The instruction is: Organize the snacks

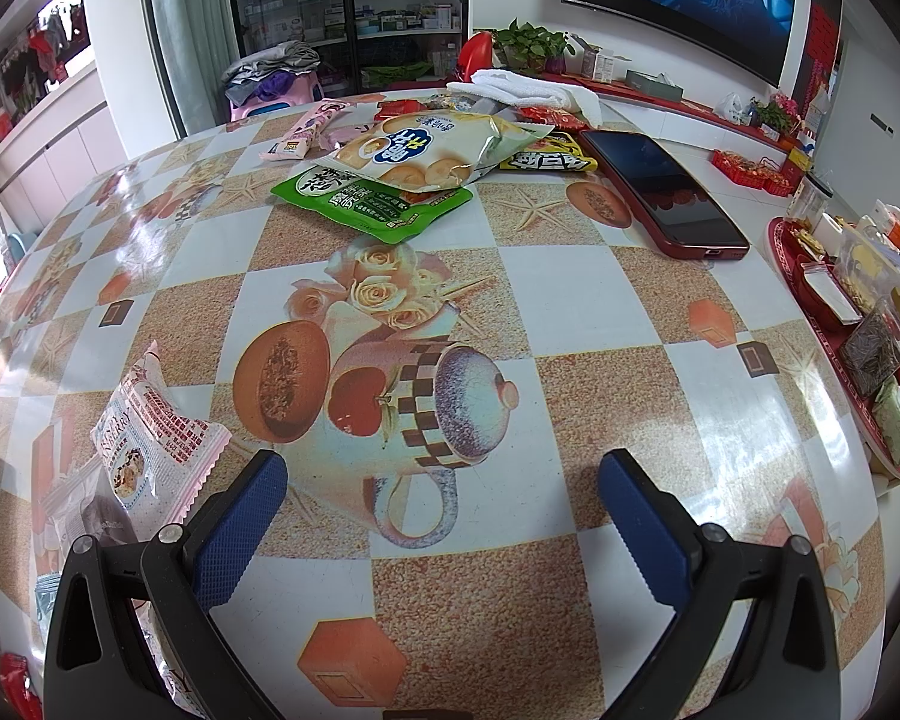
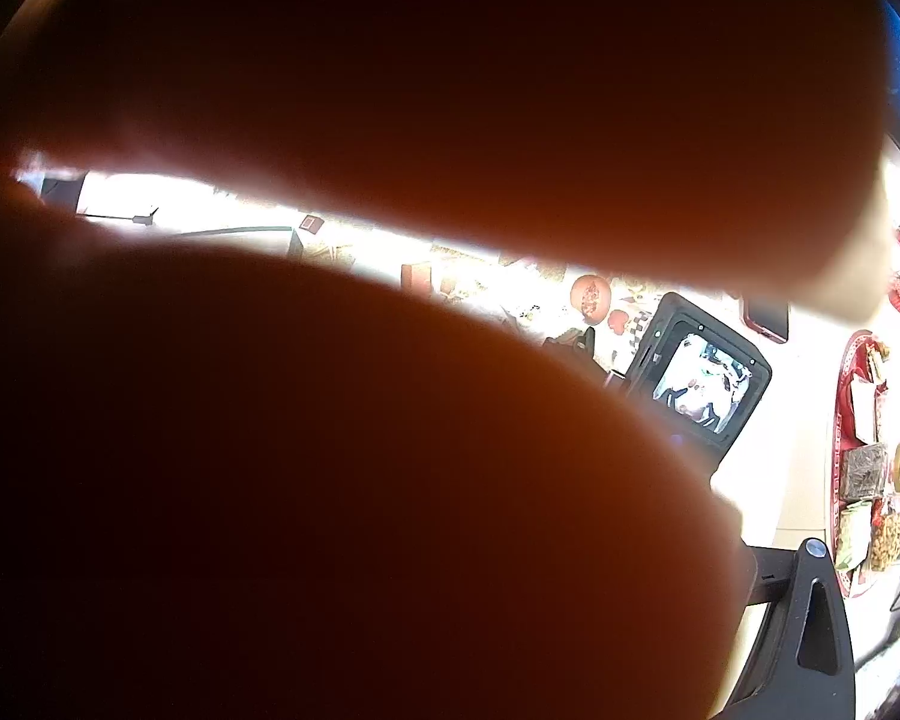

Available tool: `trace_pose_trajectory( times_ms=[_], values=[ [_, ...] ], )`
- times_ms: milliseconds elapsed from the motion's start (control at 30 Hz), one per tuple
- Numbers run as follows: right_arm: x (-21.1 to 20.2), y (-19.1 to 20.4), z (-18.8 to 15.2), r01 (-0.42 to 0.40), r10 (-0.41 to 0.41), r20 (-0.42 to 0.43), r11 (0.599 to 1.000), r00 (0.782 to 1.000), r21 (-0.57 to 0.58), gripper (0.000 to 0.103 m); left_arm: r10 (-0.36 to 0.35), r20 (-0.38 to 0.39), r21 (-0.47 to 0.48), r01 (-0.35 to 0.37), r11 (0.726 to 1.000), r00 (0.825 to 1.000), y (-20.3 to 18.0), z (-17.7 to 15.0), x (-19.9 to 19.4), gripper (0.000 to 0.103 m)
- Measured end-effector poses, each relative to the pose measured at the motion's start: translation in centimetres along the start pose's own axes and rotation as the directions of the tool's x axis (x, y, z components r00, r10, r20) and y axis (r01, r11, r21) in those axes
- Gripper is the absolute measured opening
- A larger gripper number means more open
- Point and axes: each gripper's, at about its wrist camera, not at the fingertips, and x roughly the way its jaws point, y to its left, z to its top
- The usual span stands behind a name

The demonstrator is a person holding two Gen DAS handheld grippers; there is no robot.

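My left gripper point(image 1: 443, 462) hovers open over the patterned table point(image 1: 570, 276), with nothing between its blue pads point(image 1: 240, 534). A pink snack packet point(image 1: 150, 438) lies just left of the left finger. Farther back sits a pile of snacks: a cream cookie bag point(image 1: 426, 147) on top of a green packet point(image 1: 366, 198), a pink packet point(image 1: 309, 129) and a yellow packet point(image 1: 549, 161). In the right wrist view a hand's fingers point(image 2: 390, 90) cover most of the lens. Only the black frame of my right gripper point(image 2: 810, 618) shows; its fingers are hidden.
A phone in a red case point(image 1: 660, 192) lies right of the pile. A red tray point(image 1: 786, 264) with several bagged snacks stands at the table's right edge, also visible as the tray point(image 2: 840, 420) in the right wrist view. White towels point(image 1: 528, 87) lie behind the pile.
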Motion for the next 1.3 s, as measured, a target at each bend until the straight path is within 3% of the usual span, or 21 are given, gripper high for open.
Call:
trace_pose_trajectory(
  times_ms=[267, 433, 567, 700, 933, 1000, 1067, 1133, 1200, 1267, 1300],
  values=[
    [-1.1, 0.0, -0.7, -0.010, 0.010, -0.018, 1.000, 1.000, -0.002, 0.103, 0.000, 0.000, 0.000, 0.000, 1.000, 1.000, 0.0, 0.0, 0.0, 0.103],
    [2.1, -0.7, -3.2, -0.051, 0.064, -0.185, 0.996, 0.981, 0.073, 0.103, 0.000, 0.000, 0.000, 0.000, 1.000, 1.000, 0.0, 0.0, 0.0, 0.103],
    [5.0, -5.7, -8.2, -0.010, 0.120, -0.330, 0.948, 0.937, 0.317, 0.103, 0.000, 0.000, 0.000, 0.000, 1.000, 1.000, 0.0, 0.0, 0.0, 0.103],
    [5.7, -9.7, -13.3, 0.066, 0.137, -0.398, 0.888, 0.907, 0.456, 0.103, 0.000, 0.000, 0.000, 0.000, 1.000, 1.000, 0.0, 0.0, 0.0, 0.103],
    [5.3, -13.7, -20.9, 0.114, 0.176, -0.458, 0.834, 0.871, 0.539, 0.103, 0.000, 0.000, 0.000, 0.000, 1.000, 1.000, 0.0, 0.0, 0.0, 0.103],
    [4.5, -14.6, -25.3, 0.118, 0.186, -0.460, 0.824, 0.868, 0.555, 0.103, 0.000, 0.000, 0.000, 0.000, 1.000, 1.000, 0.0, 0.0, 0.0, 0.103],
    [4.0, -14.9, -27.0, 0.112, 0.197, -0.454, 0.816, 0.869, 0.568, 0.103, 0.000, 0.000, 0.000, 0.000, 1.000, 1.000, 0.0, 0.0, 0.0, 0.103],
    [6.1, -18.4, -24.9, 0.113, 0.200, -0.454, 0.812, 0.868, 0.573, 0.103, 0.000, 0.000, 0.000, 0.000, 1.000, 1.000, 0.0, 0.0, 0.0, 0.103],
    [6.8, -18.1, -24.8, 0.109, 0.205, -0.451, 0.808, 0.869, 0.578, 0.103, 0.000, 0.000, 0.000, 0.000, 1.000, 1.000, 0.0, 0.0, 0.0, 0.103],
    [11.2, -17.8, -18.9, 0.102, 0.215, -0.446, 0.804, 0.869, 0.586, 0.103, 0.000, 0.000, 0.000, 0.000, 1.000, 1.000, 0.0, 0.0, 0.0, 0.103],
    [11.1, -18.9, -18.3, 0.101, 0.215, -0.445, 0.804, 0.869, 0.586, 0.103, 0.000, 0.000, 0.000, 0.000, 1.000, 1.000, 0.0, 0.0, 0.0, 0.103]
  ],
)
